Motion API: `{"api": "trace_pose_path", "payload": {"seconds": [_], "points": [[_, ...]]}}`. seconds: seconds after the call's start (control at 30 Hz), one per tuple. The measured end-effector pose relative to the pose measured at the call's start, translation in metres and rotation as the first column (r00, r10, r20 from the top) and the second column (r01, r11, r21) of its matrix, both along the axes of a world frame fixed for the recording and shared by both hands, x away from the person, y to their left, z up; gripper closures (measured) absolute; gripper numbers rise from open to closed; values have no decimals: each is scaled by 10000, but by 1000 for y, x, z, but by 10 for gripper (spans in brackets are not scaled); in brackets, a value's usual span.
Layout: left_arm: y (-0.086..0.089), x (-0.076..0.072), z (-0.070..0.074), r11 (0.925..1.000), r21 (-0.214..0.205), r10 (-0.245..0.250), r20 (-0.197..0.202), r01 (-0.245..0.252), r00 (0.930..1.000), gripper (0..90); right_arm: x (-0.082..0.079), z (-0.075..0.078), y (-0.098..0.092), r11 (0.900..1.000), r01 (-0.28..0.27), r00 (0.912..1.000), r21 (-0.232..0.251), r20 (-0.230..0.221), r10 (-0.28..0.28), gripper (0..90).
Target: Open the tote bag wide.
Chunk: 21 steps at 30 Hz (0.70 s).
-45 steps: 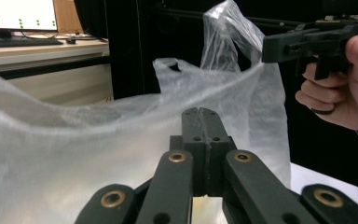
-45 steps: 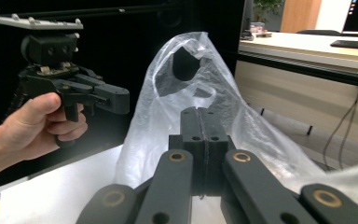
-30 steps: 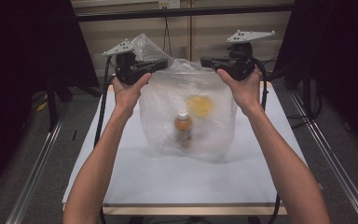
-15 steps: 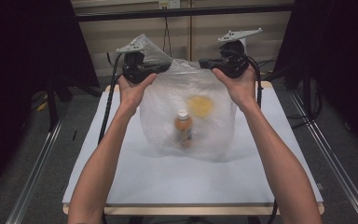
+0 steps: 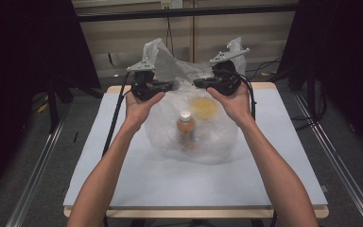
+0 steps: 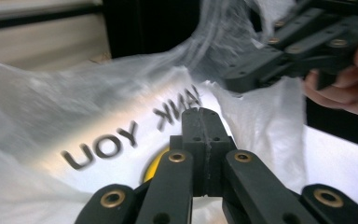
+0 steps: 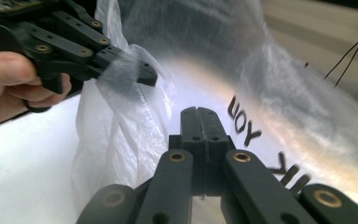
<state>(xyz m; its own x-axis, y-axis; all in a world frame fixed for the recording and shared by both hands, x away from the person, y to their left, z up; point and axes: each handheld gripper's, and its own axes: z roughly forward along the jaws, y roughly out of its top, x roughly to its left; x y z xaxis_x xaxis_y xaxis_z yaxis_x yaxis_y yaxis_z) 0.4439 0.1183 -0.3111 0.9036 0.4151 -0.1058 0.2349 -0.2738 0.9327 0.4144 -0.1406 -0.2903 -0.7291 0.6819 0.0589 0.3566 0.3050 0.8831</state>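
A clear plastic bag (image 5: 191,137) printed "THANK YOU" stands on the white table (image 5: 123,175). Inside it are a brown bottle with a white cap (image 5: 185,125), upright, and a yellow round thing (image 5: 204,108). My left gripper (image 5: 170,86) is shut on the film at the bag's top left; my right gripper (image 5: 196,84) is shut on it at the top right. The tips nearly face each other. The bag's handles stick up behind them. In the left gripper view my jaws (image 6: 200,114) are pressed together before the bag (image 6: 98,121). The right gripper view shows its jaws (image 7: 200,112) likewise.
Black frame rails run along both sides of the table and a black bar crosses behind it. Cables trail from both grippers off the table's far edge. Bare tabletop lies in front of the bag and to either side.
Both hands have come down and drawn closer together over the bag. The bag's top has sunk with them and its handles now stick up behind the grippers.
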Motion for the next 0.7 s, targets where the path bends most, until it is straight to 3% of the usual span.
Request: {"api": "trace_pose_path", "payload": {"seconds": [0.1,0.23,0.53,0.63,0.7], "points": [[-2,-9,-3,9994,335,-136,137,131,9998,900,-4,-12,1,9998,-184,9997,-1,-174,184,900],[-5,-15,-5,9995,275,-171,138,168,9998,900,-6,-22,4,9995,-315,9990,-29,-322,314,900],[-2,-25,-21,9973,576,-454,-176,463,9988,900,-12,-42,15,9967,-776,9947,-244,-690,757,900],[0,-29,-26,9979,384,-505,-258,515,9984,900,-12,-52,18,9957,-917,9922,-156,-857,901,900],[0,-32,-30,9969,516,-585,-289,600,9979,900,-14,-57,19,9952,-975,9908,-108,-957,961,900]]}}
